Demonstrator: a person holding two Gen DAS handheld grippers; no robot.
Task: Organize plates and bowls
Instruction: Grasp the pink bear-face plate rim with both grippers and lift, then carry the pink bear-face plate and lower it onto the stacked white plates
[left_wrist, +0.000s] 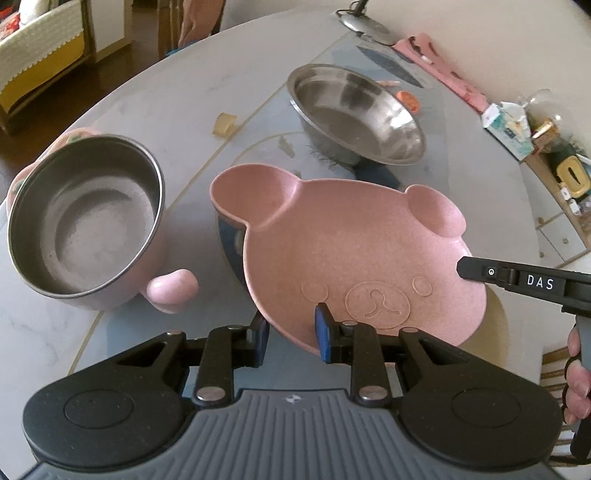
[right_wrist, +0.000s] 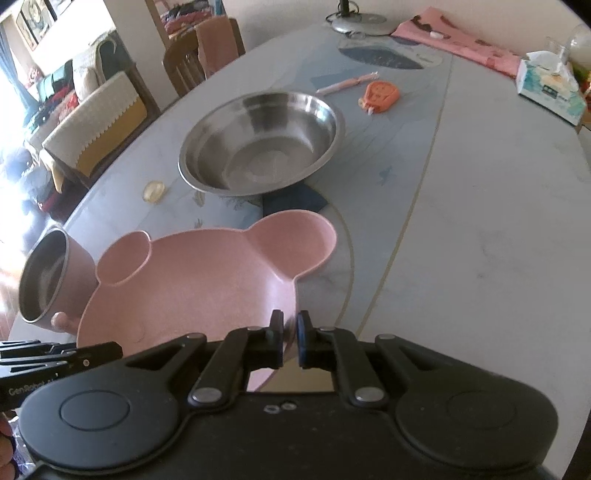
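Observation:
A pink bear-shaped plate (left_wrist: 354, 243) is held tilted above the table, also in the right wrist view (right_wrist: 199, 280). My left gripper (left_wrist: 291, 328) is shut on its near rim, one finger above and one below. My right gripper (right_wrist: 290, 339) is shut on the plate's rim at its right side and shows in the left wrist view (left_wrist: 517, 280). A pink cup with a steel lining (left_wrist: 85, 218) stands to the left, also in the right wrist view (right_wrist: 51, 277). A wide steel bowl (left_wrist: 354, 114) sits farther back, also in the right wrist view (right_wrist: 258, 144).
The grey table (right_wrist: 480, 221) holds an orange toy (right_wrist: 380, 94), a pink pen (right_wrist: 347, 83), a small yellow piece (right_wrist: 155, 190), a tissue box (right_wrist: 550, 88), a lamp base (right_wrist: 358, 20) and a pink cloth (right_wrist: 461, 40). Chairs (right_wrist: 192, 62) stand beyond the far left edge.

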